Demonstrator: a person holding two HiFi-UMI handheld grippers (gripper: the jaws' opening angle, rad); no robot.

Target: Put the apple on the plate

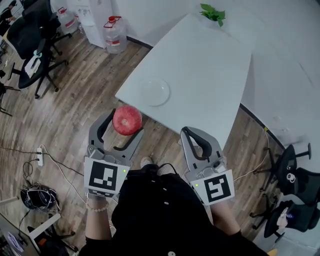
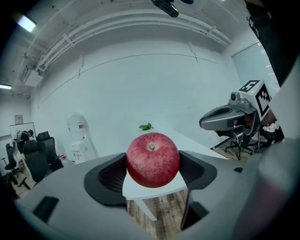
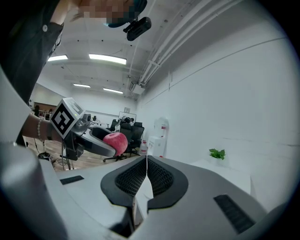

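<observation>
A red apple [image 1: 127,119] is held in the air in front of the white table's near corner, with my left gripper [image 1: 125,121] shut on it. The left gripper view shows the apple [image 2: 153,159] stem up between the two dark pads. A clear glass plate [image 1: 155,92] lies on the white table [image 1: 200,65] near that corner, just beyond the apple. My right gripper [image 1: 194,137] hovers off the table's front edge, shut with nothing in it; its pads [image 3: 161,177] meet. The apple [image 3: 116,142] and left gripper also show in the right gripper view.
A small green plant [image 1: 213,13] sits at the table's far end. Water bottles and a dispenser [image 1: 114,34] stand on the wooden floor at the back left, with office chairs [image 1: 30,45] further left. More chairs [image 1: 295,190] stand to the right. A power strip [image 1: 40,156] lies on the floor.
</observation>
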